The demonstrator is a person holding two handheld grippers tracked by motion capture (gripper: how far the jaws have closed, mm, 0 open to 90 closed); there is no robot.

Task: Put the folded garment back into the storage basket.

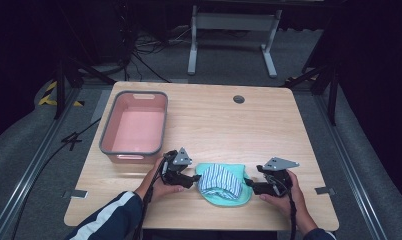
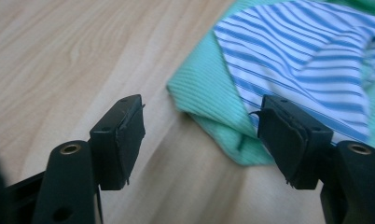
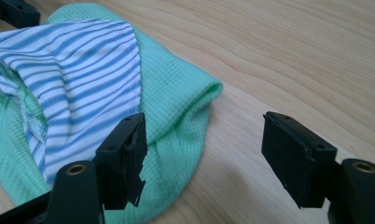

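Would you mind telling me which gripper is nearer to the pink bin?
Left. The left gripper sits just below the pink bin; the right gripper is across the folded cloth, farther off.

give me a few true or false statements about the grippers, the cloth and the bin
1. Both grippers are open. True: the left gripper and the right gripper each show a wide gap between the jaws.
2. The cloth lies in the bin. False: it lies on the table, between the grippers.
3. The bin holds nothing. True.
4. The striped cloth lies under the green one. False: it lies on top.
5. The bin is to the right of the cloth. False: it is to the left and farther back.
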